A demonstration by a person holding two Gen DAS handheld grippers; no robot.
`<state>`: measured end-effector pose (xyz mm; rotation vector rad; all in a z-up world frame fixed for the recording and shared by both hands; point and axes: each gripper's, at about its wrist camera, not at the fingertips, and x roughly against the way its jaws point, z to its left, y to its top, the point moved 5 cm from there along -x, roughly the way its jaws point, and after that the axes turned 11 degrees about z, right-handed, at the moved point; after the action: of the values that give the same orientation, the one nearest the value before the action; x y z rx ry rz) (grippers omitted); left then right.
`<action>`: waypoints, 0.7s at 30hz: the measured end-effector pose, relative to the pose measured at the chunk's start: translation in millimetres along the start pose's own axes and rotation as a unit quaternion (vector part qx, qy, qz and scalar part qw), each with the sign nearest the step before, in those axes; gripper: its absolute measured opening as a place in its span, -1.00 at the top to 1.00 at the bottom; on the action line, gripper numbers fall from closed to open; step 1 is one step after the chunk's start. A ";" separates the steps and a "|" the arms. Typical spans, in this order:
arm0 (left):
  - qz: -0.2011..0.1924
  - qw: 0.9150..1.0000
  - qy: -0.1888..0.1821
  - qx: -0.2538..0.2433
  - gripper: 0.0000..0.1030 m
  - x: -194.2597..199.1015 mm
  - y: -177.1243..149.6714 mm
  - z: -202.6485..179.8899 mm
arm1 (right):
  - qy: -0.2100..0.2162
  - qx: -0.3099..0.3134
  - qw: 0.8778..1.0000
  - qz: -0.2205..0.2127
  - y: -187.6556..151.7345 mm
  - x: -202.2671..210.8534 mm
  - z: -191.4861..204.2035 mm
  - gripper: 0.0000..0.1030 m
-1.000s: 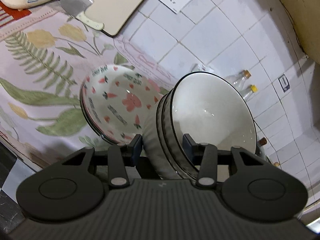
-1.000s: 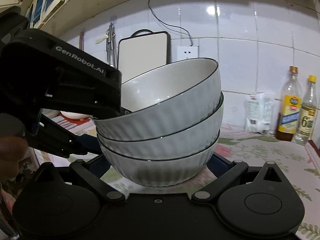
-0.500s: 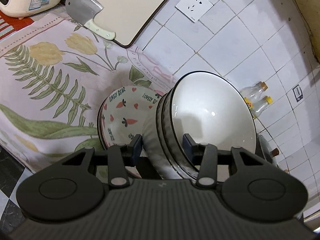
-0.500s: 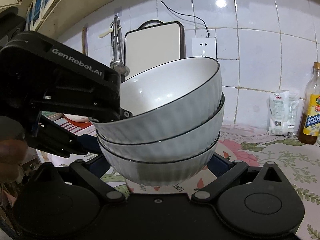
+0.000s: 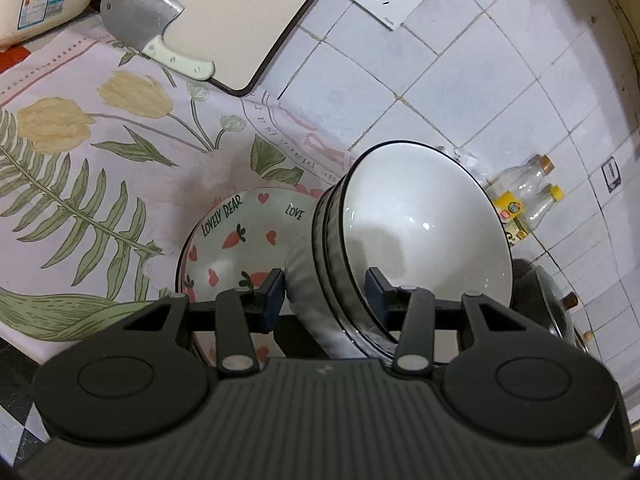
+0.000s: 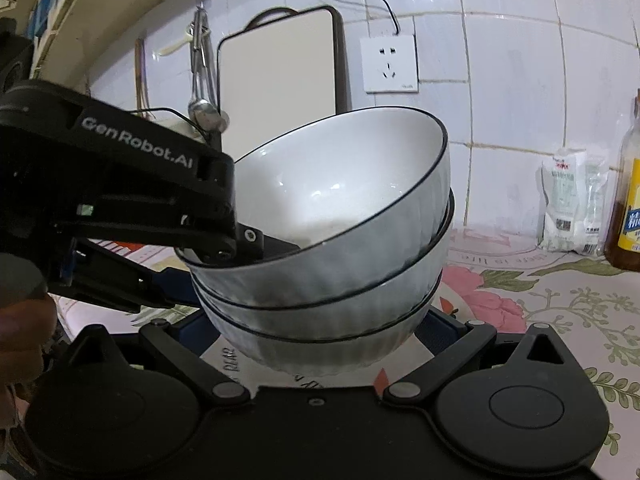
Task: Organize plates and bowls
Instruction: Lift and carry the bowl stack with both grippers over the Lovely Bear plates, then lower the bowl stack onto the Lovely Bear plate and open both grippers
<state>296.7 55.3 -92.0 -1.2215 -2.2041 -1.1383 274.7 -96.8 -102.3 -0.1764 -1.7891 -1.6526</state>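
We hold the stack of three white ribbed ceramic bowls (image 6: 332, 240) clamped in both grippers: left gripper (image 5: 326, 290) across its rim, right gripper (image 6: 320, 320) around its base, directly above the carrot-patterned plates (image 5: 240, 236).

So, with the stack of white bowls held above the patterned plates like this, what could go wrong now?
1. The stack of bowls leans to one side. The left gripper clamps only the rims at one edge, so a bowl may slide.
2. The right gripper holds just the bottom bowl, which is round and smooth; it might slip.
3. The patterned plates lie directly below. A hard or off-centre landing could chip them.
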 end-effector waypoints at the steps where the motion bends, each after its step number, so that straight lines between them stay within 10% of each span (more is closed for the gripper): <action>1: 0.000 1.000 -0.001 0.001 0.18 -2.7 1.1 0.6 | -0.001 0.000 1.000 0.002 1.3 -2.8 -1.3 -0.99; 21: 0.029 0.999 -0.006 0.019 0.17 -36.1 2.6 18.3 | -0.013 0.007 0.999 0.052 -5.4 -32.4 -14.4 -1.00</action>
<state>319.9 51.5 -125.1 -1.2709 -2.1749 -1.0654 301.9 -99.9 -125.5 -0.2828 -1.7793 -1.5713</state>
